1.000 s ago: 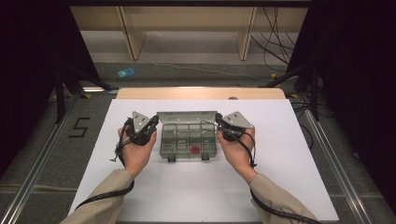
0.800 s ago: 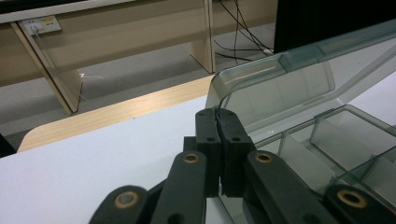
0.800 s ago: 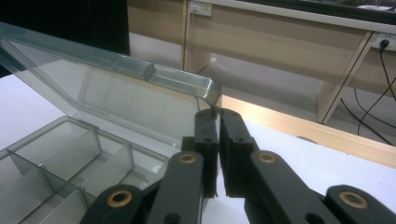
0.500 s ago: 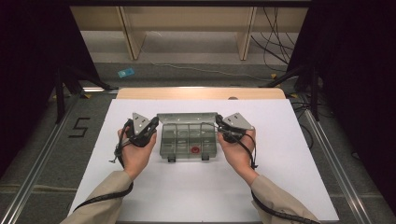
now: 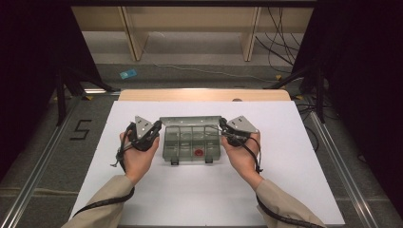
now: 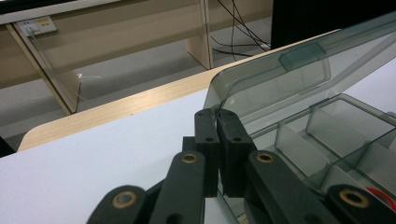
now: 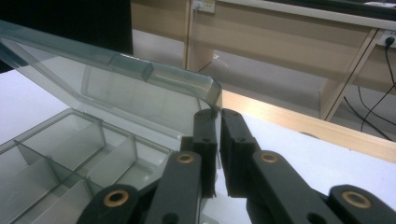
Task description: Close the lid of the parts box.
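White sheeting covers the table [image 5: 285,190], and the compartment box [image 5: 192,147] sits on it near the middle, toward the far wooden edge [image 5: 204,95]; every position below is given relative to this box. Its tinted transparent lid [image 5: 190,120] stands raised along the far side, tilted up over the tray rather than lying flat, and the divider walls [image 6: 299,149] inside are exposed. One small red item [image 5: 198,152] lies in a compartment on the near side of the box, right of centre. The left gripper [image 6: 218,140] is at the box's left end, jaws pressed together on the lid's left corner edge, which is visible between the pads in the left gripper view. The right gripper [image 7: 218,144] is at the box's right end, jaws likewise clamped on the lid's right corner; they have just been easing apart slightly, yet the lid edge remains between them. The step in hand appears to be swinging the lid about its hinge. To do it well, move both grippers together along the same arc so the lid does not twist, maintain pad contact on the thin edge, and avoid dragging the box across the sheet.
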